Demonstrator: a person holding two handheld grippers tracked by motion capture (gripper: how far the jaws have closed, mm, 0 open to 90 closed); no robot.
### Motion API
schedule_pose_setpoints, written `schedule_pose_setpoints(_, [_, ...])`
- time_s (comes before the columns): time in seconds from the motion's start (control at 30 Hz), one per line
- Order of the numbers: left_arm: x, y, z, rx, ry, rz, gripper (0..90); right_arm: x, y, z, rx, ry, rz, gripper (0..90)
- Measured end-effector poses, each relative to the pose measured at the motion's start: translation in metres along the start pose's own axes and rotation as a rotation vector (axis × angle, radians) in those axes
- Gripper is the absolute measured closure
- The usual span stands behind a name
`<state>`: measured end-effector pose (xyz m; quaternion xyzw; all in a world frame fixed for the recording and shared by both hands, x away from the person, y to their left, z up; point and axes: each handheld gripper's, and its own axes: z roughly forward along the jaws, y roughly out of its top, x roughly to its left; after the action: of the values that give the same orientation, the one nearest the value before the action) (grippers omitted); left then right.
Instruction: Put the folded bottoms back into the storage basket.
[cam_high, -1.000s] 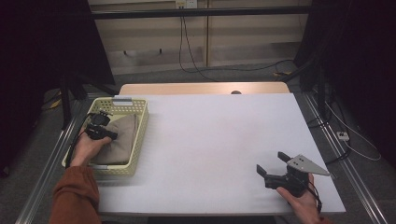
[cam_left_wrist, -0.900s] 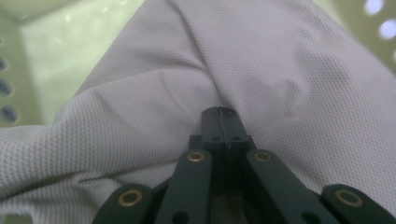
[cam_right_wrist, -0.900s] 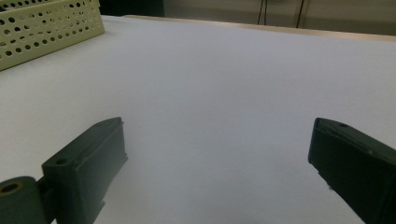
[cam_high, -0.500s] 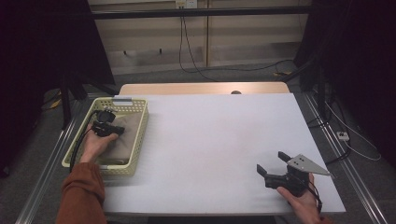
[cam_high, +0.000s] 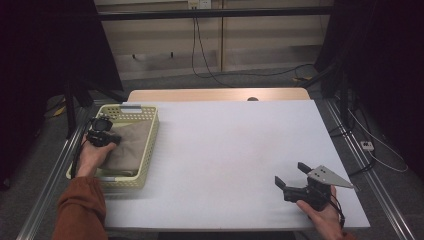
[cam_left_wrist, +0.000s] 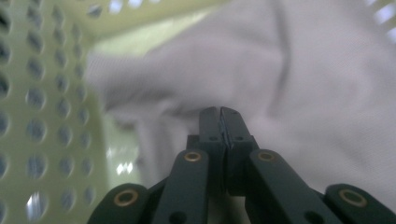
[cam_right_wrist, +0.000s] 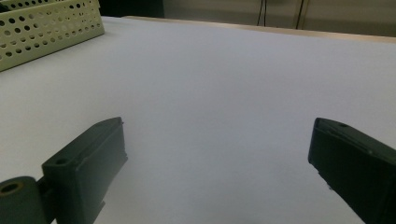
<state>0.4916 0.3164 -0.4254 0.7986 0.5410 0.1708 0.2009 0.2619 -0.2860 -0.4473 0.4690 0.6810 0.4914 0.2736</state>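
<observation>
Left gripper (cam_left_wrist: 220, 112) now deeper in basket (cam_high: 145, 150), pinched on cloth (cam_left_wrist: 303, 93) fold; right gripper (cam_high: 292, 181) idle, wide. Ready for lifting.

Legible text, labels, brands, numbers, signs: I find none to read on any surface from my remote station.

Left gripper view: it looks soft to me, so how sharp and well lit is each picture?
Left gripper view: the shut left gripper is fairly sharp, while the pale crumpled cloth and the yellow-green perforated plastic basket are blurred. Right gripper view: the open right gripper and the white table are evenly lit. High view: the table is bright, the room around it dark.
</observation>
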Motion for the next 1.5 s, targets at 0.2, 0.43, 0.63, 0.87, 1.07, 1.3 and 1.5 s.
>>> schedule_pose_setpoints(0.2, [0.007, 0.0, 0.007, 0.008, -0.023, -0.034, 89.5, -0.001, 0.0, 0.001, 0.002, -0.003, 0.002, 3.8])
schedule_pose_setpoints(0.43, [0.01, 0.001, 0.012, -0.028, -0.038, -0.039, 90.0, 0.0, 0.0, 0.0, 0.003, 0.003, -0.003, 3.8])
schedule_pose_setpoints(0.63, [0.01, 0.002, 0.017, -0.069, -0.027, -0.037, 90.0, 0.0, 0.0, 0.0, 0.0, 0.001, -0.002, 3.8])
schedule_pose_setpoints(0.87, [0.011, 0.002, 0.013, -0.034, -0.035, -0.031, 90.0, 0.0, 0.0, 0.0, -0.001, 0.005, -0.003, 3.8])
schedule_pose_setpoints(1.07, [0.008, 0.003, 0.007, 0.04, -0.036, -0.027, 90.0, -0.001, 0.0, 0.002, 0.005, 0.007, 0.001, 3.8])
schedule_pose_setpoints(1.3, [0.007, 0.001, 0.002, 0.054, -0.036, -0.028, 86.5, -0.002, 0.0, 0.001, 0.0, 0.008, 0.003, 3.8])
schedule_pose_setpoints(1.5, [0.007, -0.003, 0.0, -0.007, -0.028, -0.027, 81.2, -0.001, 0.0, 0.002, -0.003, 0.016, 0.003, 3.8])
